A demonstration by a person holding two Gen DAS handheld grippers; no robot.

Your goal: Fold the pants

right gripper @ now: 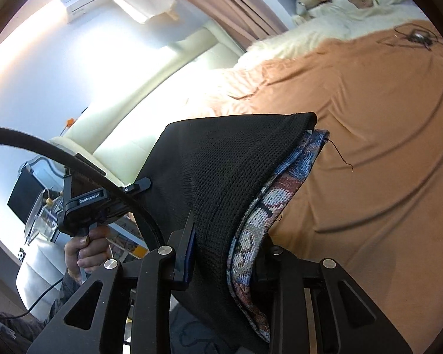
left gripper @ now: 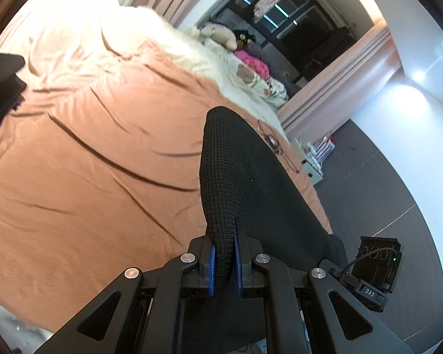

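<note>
Black knit pants (left gripper: 236,177) hang lifted above an orange bed sheet (left gripper: 103,153). My left gripper (left gripper: 224,262) is shut on a fold of the black fabric between its blue pads. My right gripper (right gripper: 224,253) is shut on the same pants (right gripper: 221,177), where a patterned blue and red inner layer (right gripper: 268,206) shows beside the black knit. The left gripper's body (right gripper: 85,203) and the hand holding it show at the left of the right wrist view. The right gripper's body (left gripper: 378,268) shows at the lower right of the left wrist view.
A black folded garment (left gripper: 3,82) lies at the bed's left edge. White fluffy blanket (left gripper: 168,38), stuffed toys (left gripper: 221,34) and pink pillow (left gripper: 255,65) sit at the bed's far end. A tangled cable (right gripper: 413,37) lies on the sheet. Grey floor (left gripper: 384,177) lies right of the bed.
</note>
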